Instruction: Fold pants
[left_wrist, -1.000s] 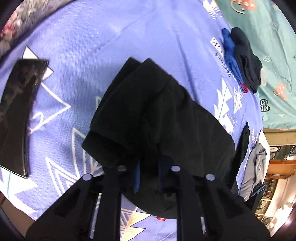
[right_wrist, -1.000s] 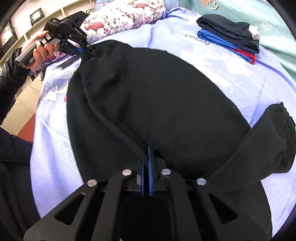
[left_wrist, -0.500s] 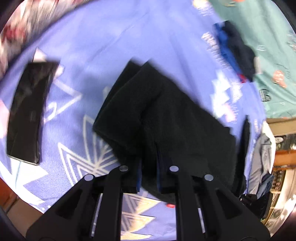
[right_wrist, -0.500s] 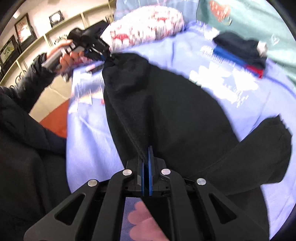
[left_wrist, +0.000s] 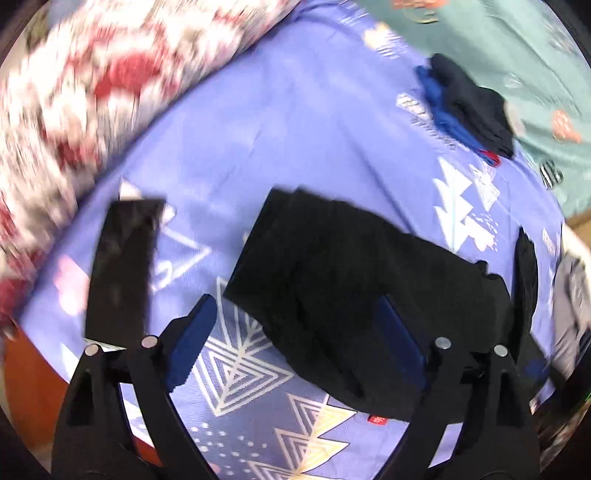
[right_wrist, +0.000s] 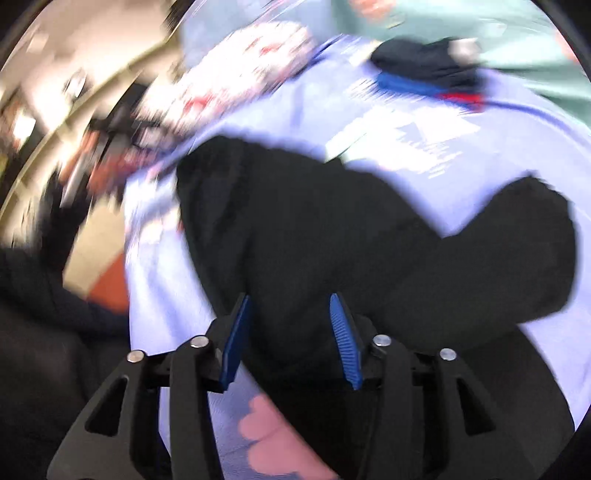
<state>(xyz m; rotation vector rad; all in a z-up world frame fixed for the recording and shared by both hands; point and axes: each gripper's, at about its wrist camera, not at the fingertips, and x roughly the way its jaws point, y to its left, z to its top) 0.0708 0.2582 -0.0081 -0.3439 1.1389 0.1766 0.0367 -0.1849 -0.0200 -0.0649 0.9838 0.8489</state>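
Note:
The black pants (left_wrist: 347, 280) lie folded over on the purple patterned bedsheet (left_wrist: 266, 122). My left gripper (left_wrist: 295, 314) hangs above their near corner, its jaws opening wide, with the blue pads off the cloth. In the right wrist view the black pants (right_wrist: 332, 229) spread ahead, one leg end bulging at the right. My right gripper (right_wrist: 290, 310) is above their near edge, its jaws opening, and the cloth lies below the gap untouched by the pads. Both views are motion-blurred.
A black flat object (left_wrist: 122, 266) lies on the sheet left of the pants. A stack of folded dark, blue and red clothes (left_wrist: 465, 107) sits at the far right, also the stack (right_wrist: 424, 70). A floral pillow (left_wrist: 92, 81) lies at the back left. More garments (left_wrist: 569, 295) hang at the right edge.
Both grippers have let go of the pants and opened. Both have lifted away from the cloth, and the pants now lie flat on the sheet.

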